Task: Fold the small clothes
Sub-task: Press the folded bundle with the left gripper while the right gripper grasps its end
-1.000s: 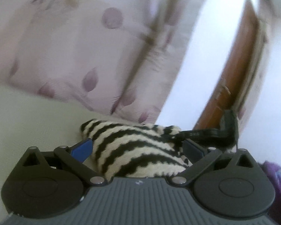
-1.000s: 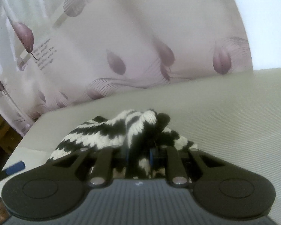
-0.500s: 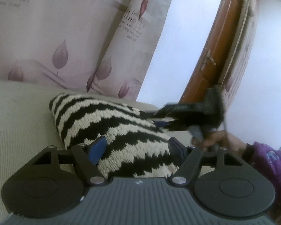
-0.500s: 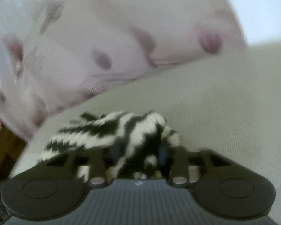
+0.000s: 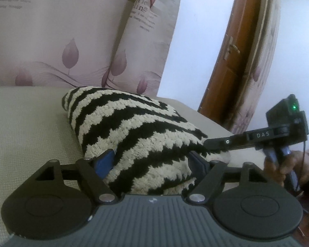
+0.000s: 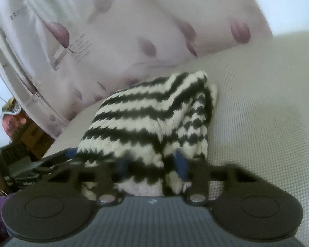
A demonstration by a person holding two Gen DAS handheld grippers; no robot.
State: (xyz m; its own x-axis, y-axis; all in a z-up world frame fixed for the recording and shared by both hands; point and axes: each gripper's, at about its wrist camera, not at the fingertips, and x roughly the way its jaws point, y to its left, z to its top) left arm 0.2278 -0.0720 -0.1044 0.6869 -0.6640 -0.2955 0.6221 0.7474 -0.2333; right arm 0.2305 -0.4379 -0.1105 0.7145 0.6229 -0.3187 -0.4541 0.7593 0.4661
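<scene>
Black-and-cream zigzag knitted garment [image 5: 134, 135] bunched on the beige woven table [image 5: 26, 127], a hand-held gripper at each end.

The left hand-held gripper [image 5: 152, 162] straddles the near end of the knit, its blue pads [image 5: 105, 161] spread at the cloth's sides and easing wider. From three o'clock the right hand-held gripper [image 5: 214, 144], held in a person's hand [image 5: 288, 168], reaches the garment's edge; in its own view its jaws are closing on a thick fold of the knit. Behind, at twelve o'clock, hangs a pale pink leaf-print curtain [image 5: 72, 41]; a brown wooden door [image 5: 232, 61] stands at two o'clock.
</scene>
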